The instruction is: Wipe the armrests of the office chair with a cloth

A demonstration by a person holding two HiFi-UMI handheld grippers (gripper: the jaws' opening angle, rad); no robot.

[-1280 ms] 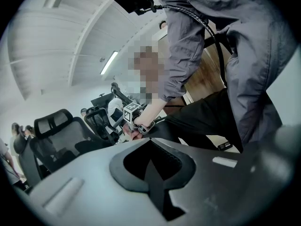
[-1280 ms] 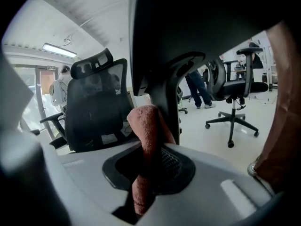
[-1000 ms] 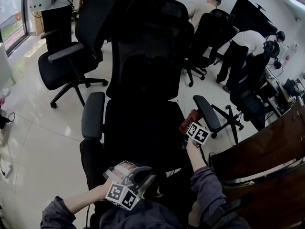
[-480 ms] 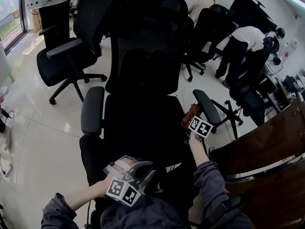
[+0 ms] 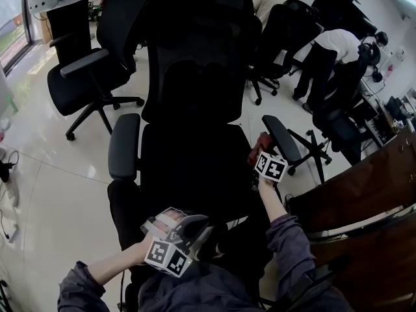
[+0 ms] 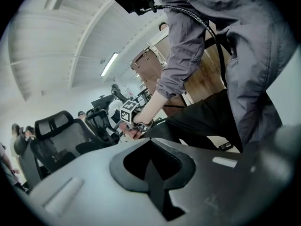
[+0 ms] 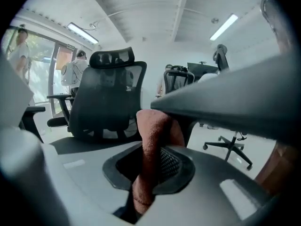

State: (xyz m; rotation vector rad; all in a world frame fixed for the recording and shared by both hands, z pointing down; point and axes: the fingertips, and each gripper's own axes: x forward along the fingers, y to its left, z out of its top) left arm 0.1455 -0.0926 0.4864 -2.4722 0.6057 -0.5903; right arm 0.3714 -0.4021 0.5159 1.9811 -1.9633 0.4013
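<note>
The black office chair (image 5: 195, 77) stands in front of me, with its left armrest (image 5: 123, 145) and its right armrest (image 5: 281, 138). My right gripper (image 5: 260, 148) is shut on a reddish-brown cloth (image 5: 263, 140) at the inner side of the right armrest. In the right gripper view the cloth (image 7: 153, 145) stands up between the jaws of the right gripper (image 7: 146, 173), just under the grey armrest (image 7: 225, 102). My left gripper (image 5: 205, 234) hangs low over the seat's front, away from both armrests. In its own view the left gripper (image 6: 155, 185) is shut on nothing.
Another black chair (image 5: 97, 64) stands at the back left. More chairs and people (image 5: 325, 57) fill the back right. A brown wooden desk (image 5: 364, 200) runs close along the right. Pale tiled floor (image 5: 45, 174) lies to the left.
The right gripper with the cloth has moved a little further up along the right armrest. The left gripper has hardly moved.
</note>
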